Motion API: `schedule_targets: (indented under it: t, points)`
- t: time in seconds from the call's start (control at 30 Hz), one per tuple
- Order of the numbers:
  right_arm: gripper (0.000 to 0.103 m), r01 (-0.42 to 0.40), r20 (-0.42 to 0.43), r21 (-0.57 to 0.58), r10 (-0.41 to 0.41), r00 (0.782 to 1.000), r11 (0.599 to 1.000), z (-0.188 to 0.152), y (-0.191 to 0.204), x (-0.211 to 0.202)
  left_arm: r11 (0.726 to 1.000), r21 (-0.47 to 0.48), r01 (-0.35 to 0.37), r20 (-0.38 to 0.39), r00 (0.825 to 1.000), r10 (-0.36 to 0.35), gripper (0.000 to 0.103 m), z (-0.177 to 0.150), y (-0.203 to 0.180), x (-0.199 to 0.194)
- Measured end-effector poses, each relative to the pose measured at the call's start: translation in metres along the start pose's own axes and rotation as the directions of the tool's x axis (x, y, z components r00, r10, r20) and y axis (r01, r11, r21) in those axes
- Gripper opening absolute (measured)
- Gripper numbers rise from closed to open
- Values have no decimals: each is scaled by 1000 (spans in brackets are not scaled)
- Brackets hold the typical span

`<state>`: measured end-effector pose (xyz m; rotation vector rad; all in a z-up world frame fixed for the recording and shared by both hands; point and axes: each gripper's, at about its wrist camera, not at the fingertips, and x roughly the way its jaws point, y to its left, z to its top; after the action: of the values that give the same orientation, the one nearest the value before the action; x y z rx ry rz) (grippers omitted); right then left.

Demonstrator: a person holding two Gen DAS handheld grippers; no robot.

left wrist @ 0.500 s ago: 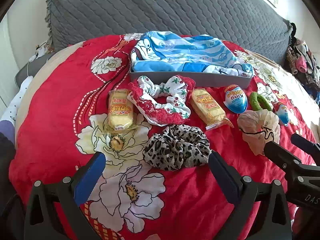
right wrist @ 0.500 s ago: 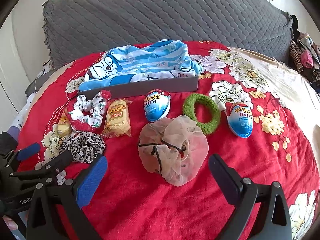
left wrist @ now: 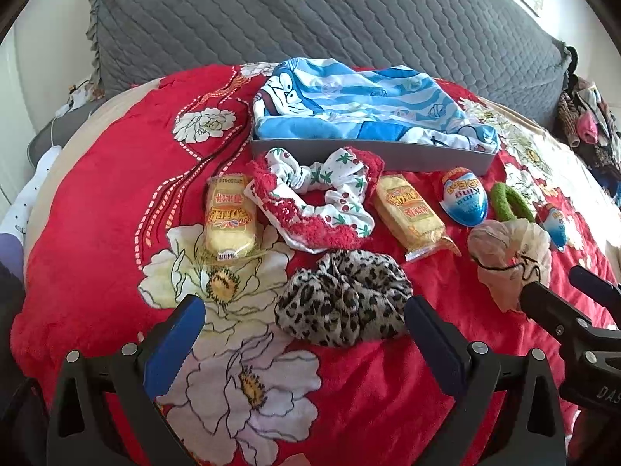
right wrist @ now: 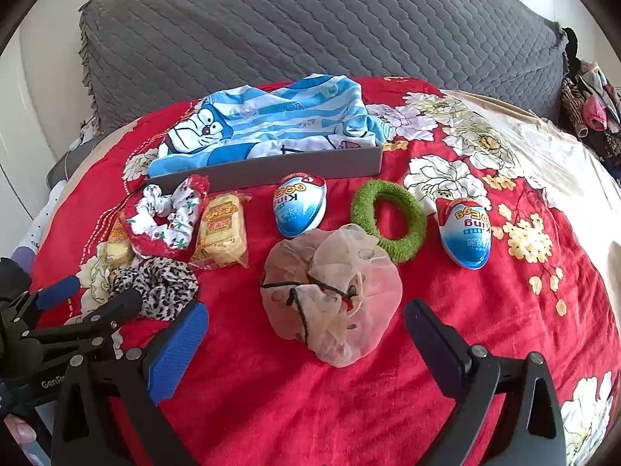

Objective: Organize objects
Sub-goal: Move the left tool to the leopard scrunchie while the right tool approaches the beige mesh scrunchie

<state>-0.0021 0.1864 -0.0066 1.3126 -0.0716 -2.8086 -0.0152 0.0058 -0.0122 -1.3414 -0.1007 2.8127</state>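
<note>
My left gripper (left wrist: 304, 328) is open, with a leopard-print scrunchie (left wrist: 343, 297) just ahead between its fingers. My right gripper (right wrist: 306, 334) is open, and a sheer beige scrunchie (right wrist: 330, 291) lies between its fingers. On the red floral blanket lie a cherry-print scrunchie (left wrist: 318, 202), two yellow wrapped cakes (left wrist: 231, 217) (left wrist: 411, 213), two blue King Egg eggs (right wrist: 299, 204) (right wrist: 465, 233) and a green scrunchie (right wrist: 388, 219). A grey tray (right wrist: 271, 169) behind them holds a folded blue cartoon cloth (right wrist: 271, 124).
A grey quilted cushion (right wrist: 310, 23) runs along the back. A pile of clothes (right wrist: 594, 112) sits at the far right. The blanket drops off at the left edge (left wrist: 35, 209). Each gripper shows in the other's view, the right one (left wrist: 574, 310) and the left one (right wrist: 89, 303).
Both grippers have eased slightly forward toward their scrunchies. The objects have not moved.
</note>
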Motion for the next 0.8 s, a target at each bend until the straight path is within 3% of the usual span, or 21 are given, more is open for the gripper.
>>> schedule_targets:
  t: [0.53,0.8]
  points:
    - [92,53,-85,22,-51,995,998,5,-15,37,1000,-11,17,-36,999,-17,102,8,-1,35]
    - [74,45,-125,4,-44,991,999,4,-14,50,998,-27,49,-43,998,-50,102,6,-3,41]
